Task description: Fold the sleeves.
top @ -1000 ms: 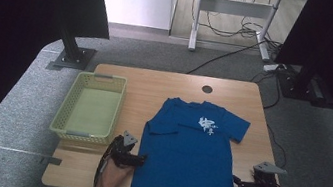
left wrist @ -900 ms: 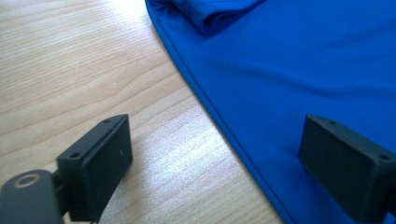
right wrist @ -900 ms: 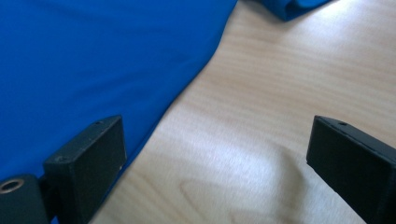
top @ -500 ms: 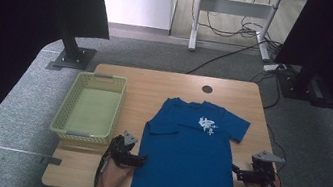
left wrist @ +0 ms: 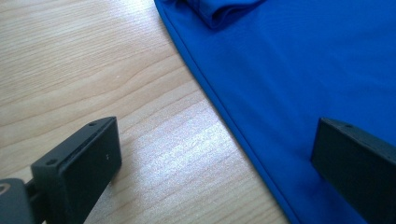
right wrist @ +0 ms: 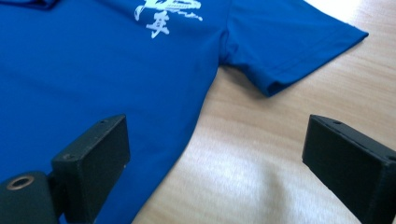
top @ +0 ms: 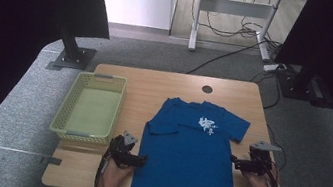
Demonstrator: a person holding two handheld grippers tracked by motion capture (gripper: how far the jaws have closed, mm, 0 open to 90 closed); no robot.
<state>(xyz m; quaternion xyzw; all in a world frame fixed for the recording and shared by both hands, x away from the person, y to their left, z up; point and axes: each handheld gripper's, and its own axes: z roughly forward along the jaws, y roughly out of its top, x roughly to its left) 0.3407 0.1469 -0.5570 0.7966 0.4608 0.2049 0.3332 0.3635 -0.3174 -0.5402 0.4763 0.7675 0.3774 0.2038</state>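
The left gripper [top: 140, 159] is sitting at the blue T-shirt's [top: 189, 158] left side edge, jaws having just been opening and now standing wide, one jaw over bare wood, the other over the cloth, nothing pinched between them. The right gripper [top: 235, 161] is hovering at the opposite side edge below the right sleeve [right wrist: 289, 46], jaws likewise spread and holding nothing, the hem running between them. The shirt is lying flat on the table [top: 156, 84], print up, its long axis running away from the person, collar at the far end. Each gripper is facing inward across the shirt, so each is nearest its own edge. The green basket [top: 74, 104] is standing well to the left.
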